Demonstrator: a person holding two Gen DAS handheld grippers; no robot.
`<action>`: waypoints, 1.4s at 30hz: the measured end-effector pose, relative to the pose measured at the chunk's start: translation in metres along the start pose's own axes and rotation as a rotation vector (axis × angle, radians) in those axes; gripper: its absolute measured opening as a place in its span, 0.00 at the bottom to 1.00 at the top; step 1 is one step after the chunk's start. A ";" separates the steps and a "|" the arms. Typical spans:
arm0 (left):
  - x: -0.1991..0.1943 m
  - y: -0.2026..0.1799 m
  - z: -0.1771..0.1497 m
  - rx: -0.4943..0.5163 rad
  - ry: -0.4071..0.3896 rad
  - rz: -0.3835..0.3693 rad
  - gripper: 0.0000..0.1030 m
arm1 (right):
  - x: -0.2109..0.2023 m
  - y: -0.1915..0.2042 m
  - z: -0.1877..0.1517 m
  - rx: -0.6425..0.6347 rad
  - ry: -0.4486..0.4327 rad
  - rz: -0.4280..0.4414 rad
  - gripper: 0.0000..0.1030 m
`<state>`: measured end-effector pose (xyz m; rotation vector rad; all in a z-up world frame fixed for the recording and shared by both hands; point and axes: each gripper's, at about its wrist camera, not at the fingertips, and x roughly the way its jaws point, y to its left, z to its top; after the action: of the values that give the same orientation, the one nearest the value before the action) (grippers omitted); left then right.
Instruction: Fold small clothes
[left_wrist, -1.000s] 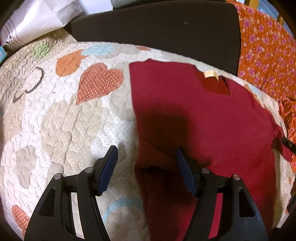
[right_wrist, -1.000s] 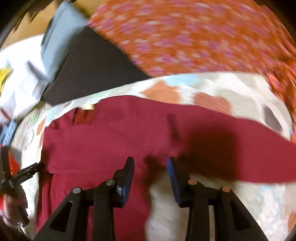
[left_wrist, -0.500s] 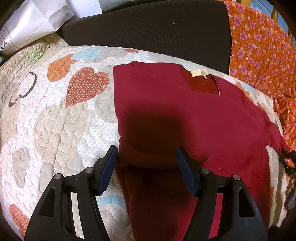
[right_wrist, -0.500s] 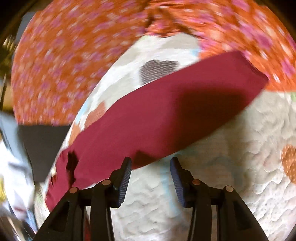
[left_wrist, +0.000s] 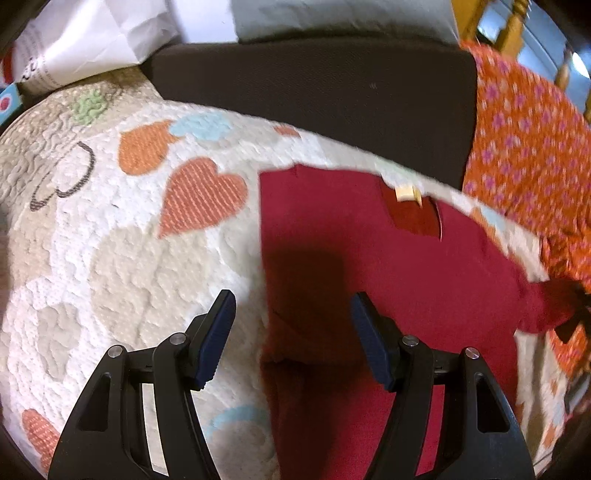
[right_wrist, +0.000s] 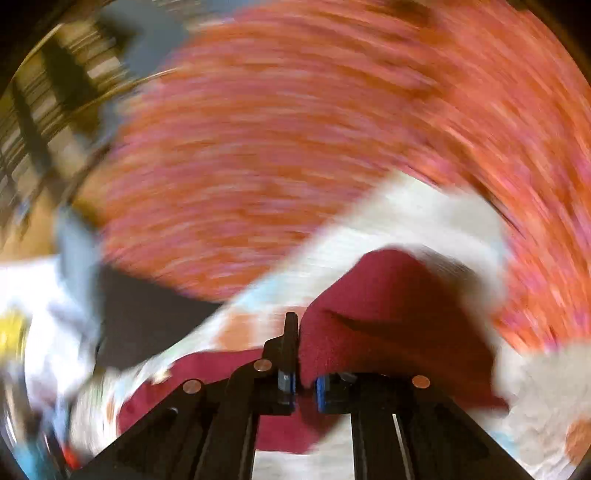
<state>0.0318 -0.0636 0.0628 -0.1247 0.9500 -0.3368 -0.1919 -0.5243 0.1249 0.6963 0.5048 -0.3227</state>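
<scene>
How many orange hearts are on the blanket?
3 in the left wrist view: two side by side beyond the left gripper, one farther than the other, and one at the lower left edge. The red shirt may hide more.

Left gripper (left_wrist: 291, 321) wide open, hovering over left edge of dark red shirt (left_wrist: 369, 266) lying flat on heart-print quilt (left_wrist: 110, 258), orange floral cloth (left_wrist: 524, 140) at right, dark cushion (left_wrist: 314, 96) behind.

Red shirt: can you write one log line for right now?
left gripper: open above shirt's edge | right gripper: shut on red shirt | quilt: underneath
</scene>
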 end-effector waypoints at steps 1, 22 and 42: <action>-0.004 0.004 0.003 -0.016 -0.010 -0.005 0.63 | -0.003 0.035 0.000 -0.082 0.000 0.057 0.08; 0.000 0.021 0.005 -0.154 0.035 -0.140 0.63 | 0.092 0.221 -0.156 -0.495 0.528 0.346 0.42; 0.001 -0.016 0.046 -0.014 -0.067 -0.230 0.09 | 0.069 0.147 -0.093 -0.377 0.406 0.173 0.43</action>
<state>0.0658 -0.0810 0.0926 -0.2578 0.8736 -0.5346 -0.0996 -0.3626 0.1042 0.4309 0.8594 0.0832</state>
